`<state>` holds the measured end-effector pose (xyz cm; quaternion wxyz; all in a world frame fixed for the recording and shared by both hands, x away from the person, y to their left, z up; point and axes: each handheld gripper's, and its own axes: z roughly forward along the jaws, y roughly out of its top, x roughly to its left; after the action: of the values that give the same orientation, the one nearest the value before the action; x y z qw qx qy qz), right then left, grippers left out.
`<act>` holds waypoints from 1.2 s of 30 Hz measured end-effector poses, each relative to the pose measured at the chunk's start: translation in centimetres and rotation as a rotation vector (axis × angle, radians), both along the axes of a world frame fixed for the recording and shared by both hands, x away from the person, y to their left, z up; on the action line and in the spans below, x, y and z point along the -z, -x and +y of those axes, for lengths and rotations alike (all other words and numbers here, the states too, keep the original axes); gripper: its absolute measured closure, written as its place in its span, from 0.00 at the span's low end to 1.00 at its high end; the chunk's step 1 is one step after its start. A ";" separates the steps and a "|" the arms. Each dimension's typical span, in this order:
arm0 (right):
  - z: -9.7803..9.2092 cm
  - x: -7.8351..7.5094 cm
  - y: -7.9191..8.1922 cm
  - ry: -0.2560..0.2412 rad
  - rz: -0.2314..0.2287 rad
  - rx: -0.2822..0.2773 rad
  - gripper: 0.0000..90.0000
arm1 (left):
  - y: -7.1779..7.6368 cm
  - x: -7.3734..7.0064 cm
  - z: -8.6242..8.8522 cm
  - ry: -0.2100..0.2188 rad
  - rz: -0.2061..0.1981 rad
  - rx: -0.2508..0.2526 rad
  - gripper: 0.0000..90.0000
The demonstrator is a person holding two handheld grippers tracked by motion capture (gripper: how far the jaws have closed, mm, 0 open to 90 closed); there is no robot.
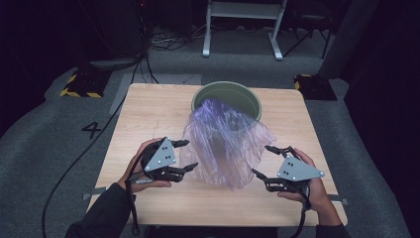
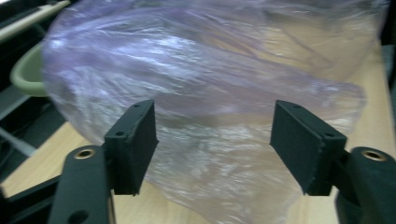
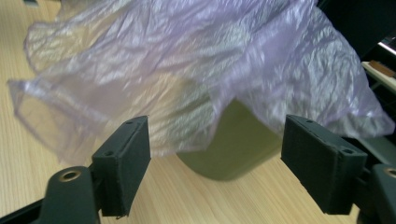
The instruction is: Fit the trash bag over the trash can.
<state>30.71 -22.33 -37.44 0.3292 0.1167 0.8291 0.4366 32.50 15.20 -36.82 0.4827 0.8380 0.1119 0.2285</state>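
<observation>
The plastic bag (image 1: pixel 225 144) drapes from the green bin's (image 1: pixel 250 96) rim down onto the wooden surface (image 1: pixel 148 114); it looks thin, light, limp and slippery (likely to tear if yanked). Best pinched at a loose edge. Left claw (image 1: pixel 187 155) and right claw (image 1: pixel 262 160) both gape wide, empty.

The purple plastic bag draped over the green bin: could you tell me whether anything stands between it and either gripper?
Nothing visible does. The left gripper and right gripper flank the bag, jaws open, with only bare table between. The bin stands behind the bag.
</observation>
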 end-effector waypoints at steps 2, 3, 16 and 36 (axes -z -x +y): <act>-0.6 0.4 0.5 0.021 -0.008 -0.009 0.24 | 0.1 0.1 -0.1 -0.011 0.003 -0.005 0.32; -0.8 0.6 0.7 0.023 -0.012 -0.009 0.23 | 0.1 0.2 -0.2 -0.010 0.000 -0.008 0.33; 1.7 3.2 1.5 0.063 -0.056 -0.036 0.28 | -0.4 0.6 -0.9 0.004 0.023 -0.003 0.30; 5.7 -1.7 -0.4 -0.139 -0.065 -0.067 1.00 | 1.7 -0.7 -3.4 0.004 0.003 0.067 0.17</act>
<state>31.08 -16.61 -35.70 0.3322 0.0971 0.7892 0.5074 30.80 11.84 -36.16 0.4916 0.8407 0.0849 0.2107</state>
